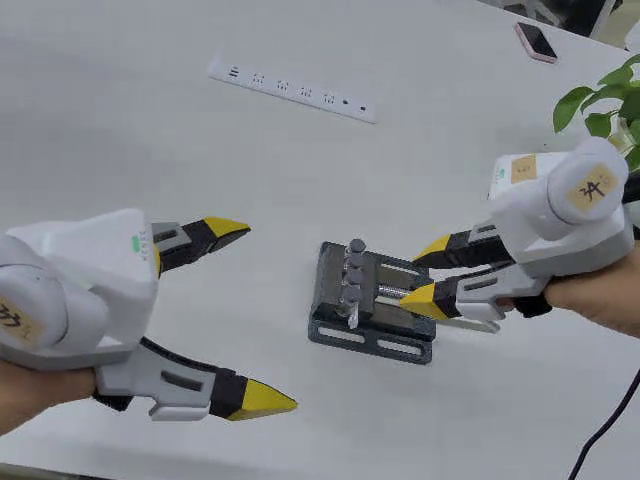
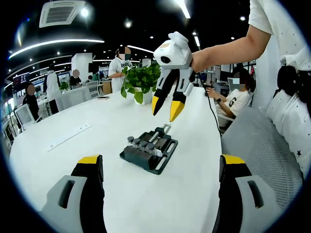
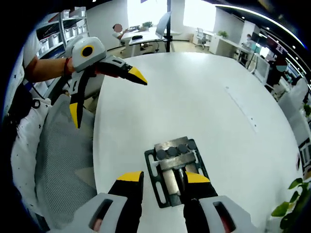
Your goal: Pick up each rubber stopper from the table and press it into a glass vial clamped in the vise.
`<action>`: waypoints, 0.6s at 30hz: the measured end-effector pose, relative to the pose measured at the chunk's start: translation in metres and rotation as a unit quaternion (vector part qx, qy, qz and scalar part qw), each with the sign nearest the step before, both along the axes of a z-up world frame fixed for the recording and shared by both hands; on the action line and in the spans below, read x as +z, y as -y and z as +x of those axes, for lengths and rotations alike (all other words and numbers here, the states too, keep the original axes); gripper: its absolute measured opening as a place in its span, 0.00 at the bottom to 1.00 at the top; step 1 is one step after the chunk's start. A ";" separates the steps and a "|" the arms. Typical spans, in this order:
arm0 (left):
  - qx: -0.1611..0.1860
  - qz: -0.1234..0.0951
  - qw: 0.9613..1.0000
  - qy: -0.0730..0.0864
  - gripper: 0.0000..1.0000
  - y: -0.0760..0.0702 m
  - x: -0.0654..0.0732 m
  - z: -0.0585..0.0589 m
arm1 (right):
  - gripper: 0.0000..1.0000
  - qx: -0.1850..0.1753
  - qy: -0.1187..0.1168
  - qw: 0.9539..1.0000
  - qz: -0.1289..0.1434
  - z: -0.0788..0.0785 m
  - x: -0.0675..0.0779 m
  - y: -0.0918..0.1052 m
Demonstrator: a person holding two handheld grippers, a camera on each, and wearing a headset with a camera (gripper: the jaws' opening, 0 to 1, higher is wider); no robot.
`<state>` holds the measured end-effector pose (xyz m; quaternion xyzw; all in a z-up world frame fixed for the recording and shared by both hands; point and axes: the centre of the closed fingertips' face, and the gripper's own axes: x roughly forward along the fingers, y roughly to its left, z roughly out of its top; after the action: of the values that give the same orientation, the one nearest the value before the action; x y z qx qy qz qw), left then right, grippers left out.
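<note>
A dark vise (image 1: 330,330) stands mid-table and clamps a row of several glass vials capped with grey stoppers (image 1: 353,272). My right gripper (image 1: 428,275) hovers over the vise's screw end, open, with nothing between its yellow tips. My left gripper (image 1: 248,315) is wide open and holds nothing, a hand's width left of the vise. In the right gripper view the jaws (image 3: 163,178) straddle the vise (image 3: 151,167) just behind the stoppers (image 3: 175,151). The left gripper view looks past its own jaws (image 2: 160,162) to the vise (image 2: 160,164) and the right gripper (image 2: 165,110) above it.
A white power strip (image 1: 290,88) lies at the back of the white table. A phone (image 1: 536,40) and a leafy plant (image 1: 605,100) sit at the far right. A black cable (image 1: 610,420) trails off the near right edge.
</note>
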<state>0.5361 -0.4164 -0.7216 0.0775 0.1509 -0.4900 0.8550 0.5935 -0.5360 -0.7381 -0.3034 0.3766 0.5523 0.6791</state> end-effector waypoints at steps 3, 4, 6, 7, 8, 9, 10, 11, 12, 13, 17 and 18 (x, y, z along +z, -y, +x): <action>-0.006 0.010 1.000 -0.003 0.99 -0.001 -0.002 -0.003 | 0.32 -0.024 0.004 0.999 0.026 -0.002 0.005 0.011; -0.007 0.013 1.000 -0.003 0.99 -0.002 -0.003 -0.003 | 0.33 -0.028 0.004 0.999 0.031 -0.004 0.006 0.014; -0.007 0.014 1.000 -0.005 0.99 -0.002 -0.003 -0.004 | 0.36 -0.044 0.007 0.998 0.047 -0.004 0.008 0.023; -0.007 0.015 1.000 -0.006 0.99 -0.002 -0.003 -0.004 | 0.38 -0.049 0.009 0.997 0.053 -0.006 0.010 0.026; -0.008 0.018 1.000 -0.006 0.99 -0.002 -0.003 -0.004 | 0.39 -0.057 0.009 0.996 0.062 -0.009 0.011 0.030; -0.009 0.019 1.000 -0.006 0.99 -0.002 -0.004 -0.005 | 0.41 -0.062 0.010 0.996 0.068 -0.011 0.011 0.033; -0.010 0.020 1.000 -0.008 0.99 -0.001 -0.004 -0.005 | 0.42 -0.068 0.011 0.995 0.076 -0.013 0.011 0.038; -0.011 0.021 1.000 -0.011 0.99 -0.001 -0.005 -0.005 | 0.44 -0.073 0.011 0.994 0.081 -0.015 0.012 0.041; -0.013 0.026 1.000 -0.011 0.99 0.000 -0.007 -0.006 | 0.46 -0.079 0.012 0.993 0.087 -0.017 0.012 0.044; -0.016 0.034 0.999 -0.011 0.99 0.001 -0.009 -0.007 | 0.47 -0.086 0.014 0.992 0.096 -0.019 0.011 0.048; -0.013 0.034 0.999 -0.015 0.99 0.002 -0.011 -0.006 | 0.51 -0.106 0.014 0.987 0.119 -0.025 0.009 0.063; -0.013 0.036 0.999 -0.016 0.99 0.003 -0.011 -0.006 | 0.52 -0.110 0.016 0.986 0.126 -0.027 0.008 0.068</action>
<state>0.5300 -0.4191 -0.7326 0.1023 0.1814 -0.4969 0.8425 0.5666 -0.6041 -0.7303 -0.1813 0.3244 0.5123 0.7742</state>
